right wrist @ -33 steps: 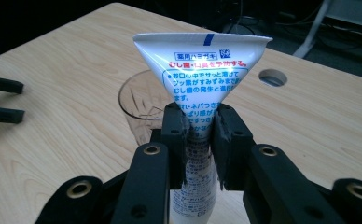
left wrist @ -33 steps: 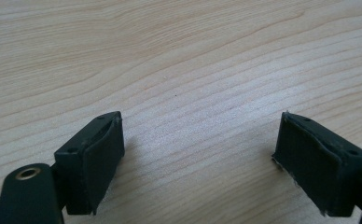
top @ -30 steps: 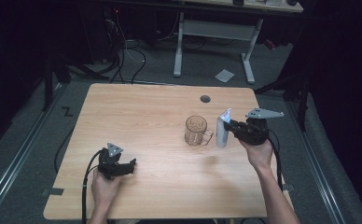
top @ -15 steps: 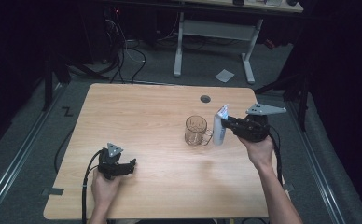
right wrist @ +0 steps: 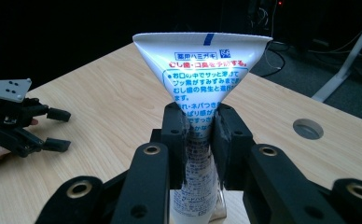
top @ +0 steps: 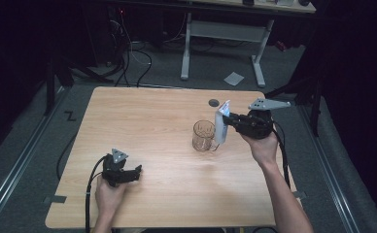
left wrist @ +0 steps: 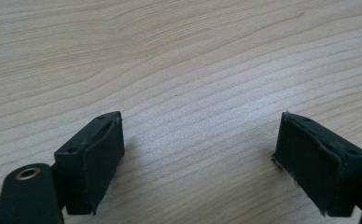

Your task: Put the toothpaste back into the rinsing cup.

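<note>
High view: right gripper [top: 230, 121] pinches a soft, light tube [top: 221, 126] mid-body, upright just beside the glass [top: 203, 135]; left gripper [top: 133, 173] rests spread on the surface [top: 147, 121].

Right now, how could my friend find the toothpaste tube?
Look at the wooden table, then its right side near the clear glass mug. The right gripper holds a white tube upright beside it, its flat crimped end on top, with blue and red writing.
</note>
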`<action>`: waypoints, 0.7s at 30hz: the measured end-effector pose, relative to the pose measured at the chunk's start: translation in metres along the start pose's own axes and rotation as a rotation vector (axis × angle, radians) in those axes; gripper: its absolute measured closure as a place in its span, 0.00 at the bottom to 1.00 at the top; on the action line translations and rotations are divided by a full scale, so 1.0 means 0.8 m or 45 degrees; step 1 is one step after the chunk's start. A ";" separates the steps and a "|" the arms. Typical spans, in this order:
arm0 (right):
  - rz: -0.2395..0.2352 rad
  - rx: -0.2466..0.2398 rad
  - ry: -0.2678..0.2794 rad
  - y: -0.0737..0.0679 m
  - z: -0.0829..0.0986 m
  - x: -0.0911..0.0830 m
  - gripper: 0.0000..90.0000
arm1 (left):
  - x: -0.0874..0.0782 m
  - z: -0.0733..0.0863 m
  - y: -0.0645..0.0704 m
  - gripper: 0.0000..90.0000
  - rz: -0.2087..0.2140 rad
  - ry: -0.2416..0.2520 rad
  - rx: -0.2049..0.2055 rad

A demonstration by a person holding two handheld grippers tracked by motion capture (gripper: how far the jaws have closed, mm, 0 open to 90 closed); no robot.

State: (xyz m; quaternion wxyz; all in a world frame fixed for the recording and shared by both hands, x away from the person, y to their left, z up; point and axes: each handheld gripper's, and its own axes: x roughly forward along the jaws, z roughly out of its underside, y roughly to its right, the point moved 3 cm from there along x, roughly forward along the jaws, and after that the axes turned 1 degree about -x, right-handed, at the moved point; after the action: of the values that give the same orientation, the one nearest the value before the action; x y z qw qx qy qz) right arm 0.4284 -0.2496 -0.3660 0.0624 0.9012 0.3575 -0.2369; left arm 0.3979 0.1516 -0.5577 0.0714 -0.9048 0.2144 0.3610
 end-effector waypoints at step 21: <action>-0.011 0.036 -0.001 0.007 -0.018 0.042 0.84 | 0.000 0.000 0.000 0.17 0.000 0.000 0.000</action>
State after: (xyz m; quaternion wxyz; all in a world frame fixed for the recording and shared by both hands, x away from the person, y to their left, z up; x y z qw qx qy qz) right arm 0.4589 -0.2289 -0.3698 0.0488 0.9003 0.3579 -0.2427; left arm 0.3980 0.1516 -0.5577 0.0716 -0.9048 0.2144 0.3610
